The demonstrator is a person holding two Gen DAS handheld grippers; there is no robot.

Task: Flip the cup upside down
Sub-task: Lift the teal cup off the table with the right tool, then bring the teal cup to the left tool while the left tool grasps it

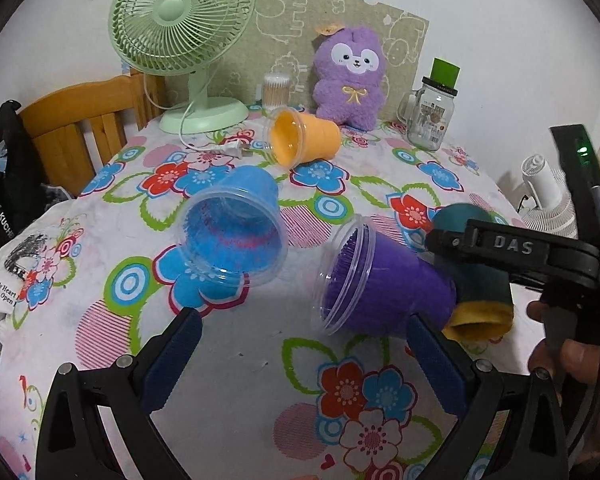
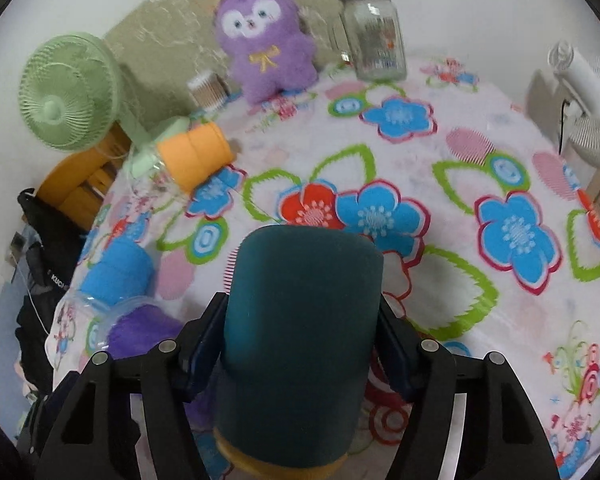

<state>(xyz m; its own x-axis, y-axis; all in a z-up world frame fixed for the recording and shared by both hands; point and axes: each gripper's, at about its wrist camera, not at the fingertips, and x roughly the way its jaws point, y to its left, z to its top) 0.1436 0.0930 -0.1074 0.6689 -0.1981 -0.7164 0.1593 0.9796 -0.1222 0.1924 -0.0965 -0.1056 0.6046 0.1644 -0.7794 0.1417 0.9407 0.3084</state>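
My right gripper (image 2: 300, 340) is shut on a dark teal cup (image 2: 300, 340) with a yellow rim, held with its closed base pointing away and its rim toward me. In the left wrist view the teal cup (image 1: 480, 280) hangs at the right with the right gripper (image 1: 512, 252) across it. My left gripper (image 1: 304, 340) is open and empty just in front of a purple cup (image 1: 384, 284) that lies on its side. A blue cup (image 1: 236, 232) and an orange cup (image 1: 304, 136) also lie on their sides on the flowered tablecloth (image 1: 260, 380).
At the table's back stand a green desk fan (image 1: 184, 40), a purple plush toy (image 1: 350, 76), a cotton-swab box (image 1: 276, 88) and a glass jar with a green lid (image 1: 432, 112). A wooden chair (image 1: 80, 128) stands at the left, a white fan (image 1: 548, 196) at the right.
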